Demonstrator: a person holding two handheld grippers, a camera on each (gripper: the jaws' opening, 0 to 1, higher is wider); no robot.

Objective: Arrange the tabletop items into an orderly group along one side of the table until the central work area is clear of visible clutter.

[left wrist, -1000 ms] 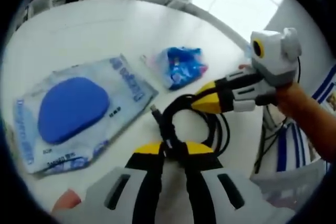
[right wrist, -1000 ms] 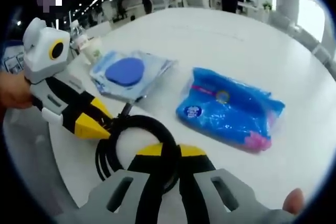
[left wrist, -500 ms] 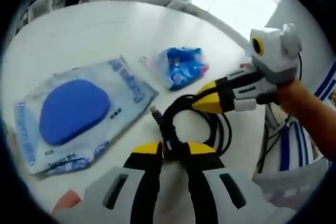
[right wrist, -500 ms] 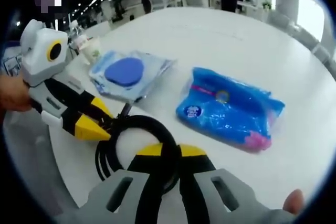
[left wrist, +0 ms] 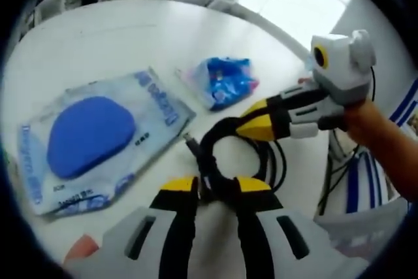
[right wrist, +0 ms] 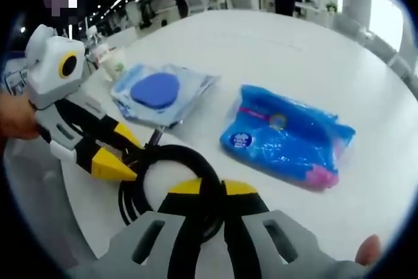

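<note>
A coiled black cable (left wrist: 225,135) lies on the white table (left wrist: 98,37), and both grippers hold it. My left gripper (left wrist: 215,187) has its yellow-tipped jaws closed around the near side of the coil. My right gripper (left wrist: 245,129) comes in from the right, shut on the far side. In the right gripper view the right gripper (right wrist: 213,189) pinches the cable (right wrist: 173,153), and the left gripper (right wrist: 124,153) grips it from the left. A pale wipes pack with a blue oval lid (left wrist: 91,138) (right wrist: 157,93) and a blue plastic packet (left wrist: 225,82) (right wrist: 287,138) lie flat nearby.
A paper cup (right wrist: 114,63) stands near the table edge behind the wipes pack. Thin dark wires (left wrist: 333,174) hang past the table edge by a striped cloth (left wrist: 359,187). A person's hand (left wrist: 372,129) holds the right gripper. The far table (right wrist: 281,44) is bare.
The left gripper's jaws stand slightly wider apart around the cable than a second ago. The cable, the wipes pack and the blue packet have stayed in place.
</note>
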